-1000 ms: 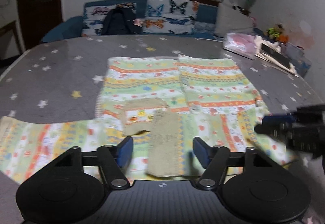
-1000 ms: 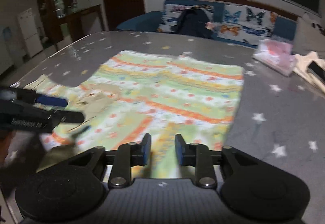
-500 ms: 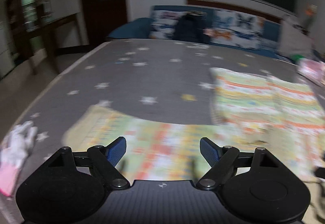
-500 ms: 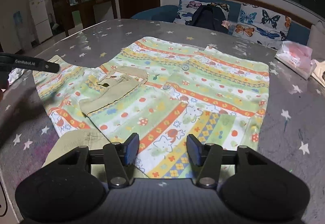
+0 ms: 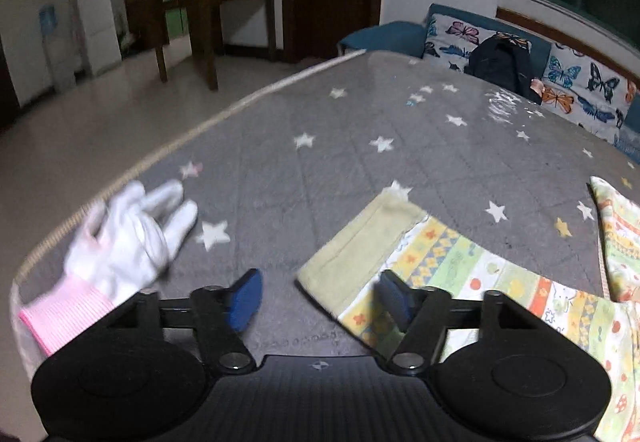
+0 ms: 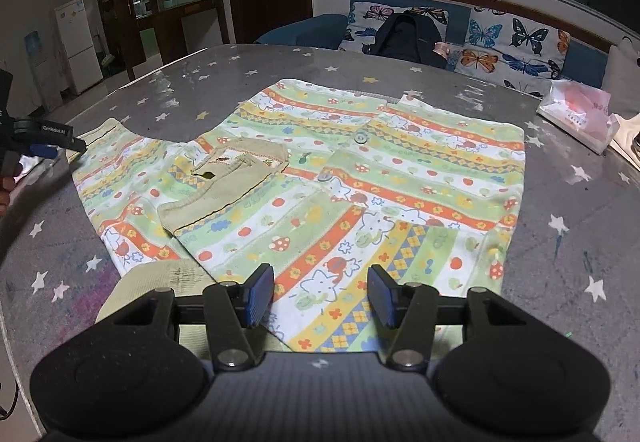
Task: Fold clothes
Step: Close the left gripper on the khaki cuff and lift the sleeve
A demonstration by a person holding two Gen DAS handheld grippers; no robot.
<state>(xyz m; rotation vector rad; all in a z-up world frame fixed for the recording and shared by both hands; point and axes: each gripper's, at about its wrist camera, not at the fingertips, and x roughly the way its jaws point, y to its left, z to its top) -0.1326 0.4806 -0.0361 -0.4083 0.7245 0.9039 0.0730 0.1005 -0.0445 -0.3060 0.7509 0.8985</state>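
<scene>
Sleeve cuff (image 5: pixel 360 238) of the patterned child's shirt (image 6: pixel 360 185) is being approached; left gripper (image 5: pixel 320 298) and right gripper (image 6: pixel 320 298) fingers are being held open, empty. Closing on the cuff between the left fingers is judged next.

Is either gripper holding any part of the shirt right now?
No. The left gripper is open at the sleeve cuff; the right gripper is open over the shirt.

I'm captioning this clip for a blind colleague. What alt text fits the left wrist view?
The open left tongs hover low over the beige cuff of a colourful patterned shirt sleeve spread on a grey star-print table. A white glove with a pink cuff lies by the table's left edge.
</scene>
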